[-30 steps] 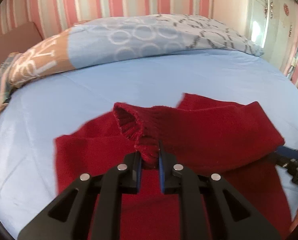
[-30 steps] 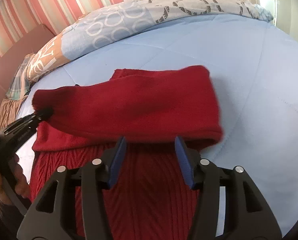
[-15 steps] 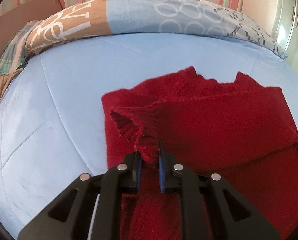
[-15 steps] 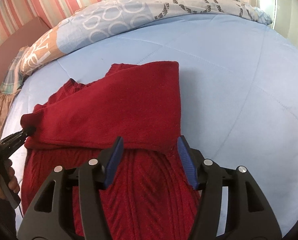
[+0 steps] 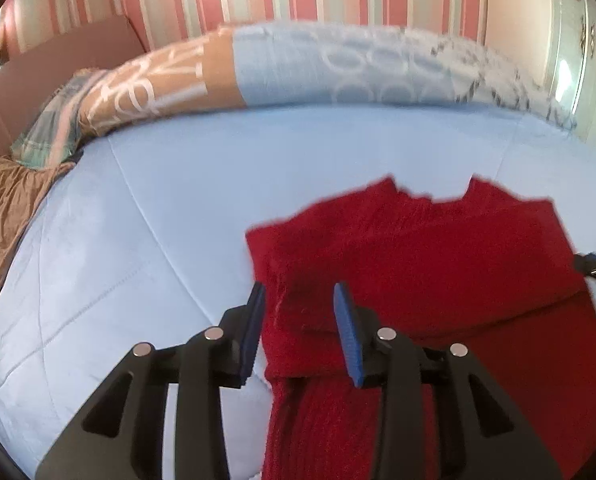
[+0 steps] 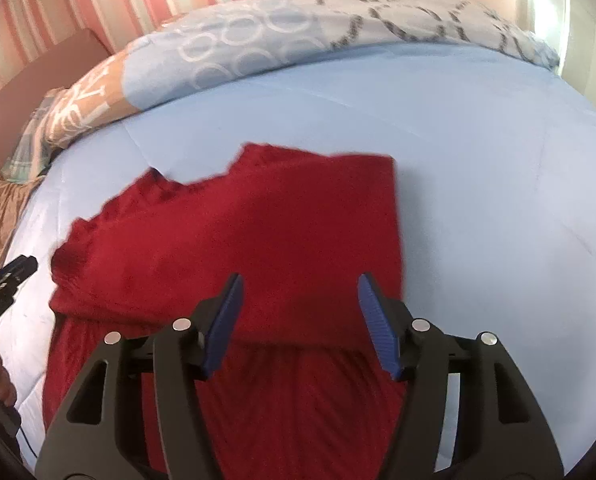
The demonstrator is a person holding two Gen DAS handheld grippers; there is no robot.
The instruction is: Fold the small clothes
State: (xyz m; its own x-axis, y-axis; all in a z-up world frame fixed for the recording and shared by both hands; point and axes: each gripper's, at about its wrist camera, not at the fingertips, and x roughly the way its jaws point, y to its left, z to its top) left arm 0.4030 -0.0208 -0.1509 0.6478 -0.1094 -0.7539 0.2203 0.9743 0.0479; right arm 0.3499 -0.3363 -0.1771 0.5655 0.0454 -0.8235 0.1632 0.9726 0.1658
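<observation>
Blue bedspread (image 6: 478, 184) bears a red sweater (image 6: 258, 232), sleeves folded across.

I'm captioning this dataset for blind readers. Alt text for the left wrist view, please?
An open left tool hovers over the folded-in sleeve of a red sweater lying on a light blue bedspread. A patterned duvet and striped wall lie behind.

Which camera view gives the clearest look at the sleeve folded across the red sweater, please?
The right wrist view: the folded sleeve lies nearly whole ahead of the open right gripper, both ends in frame. The left wrist view shows the sleeve too, but the open left gripper covers its cuff end.
</observation>
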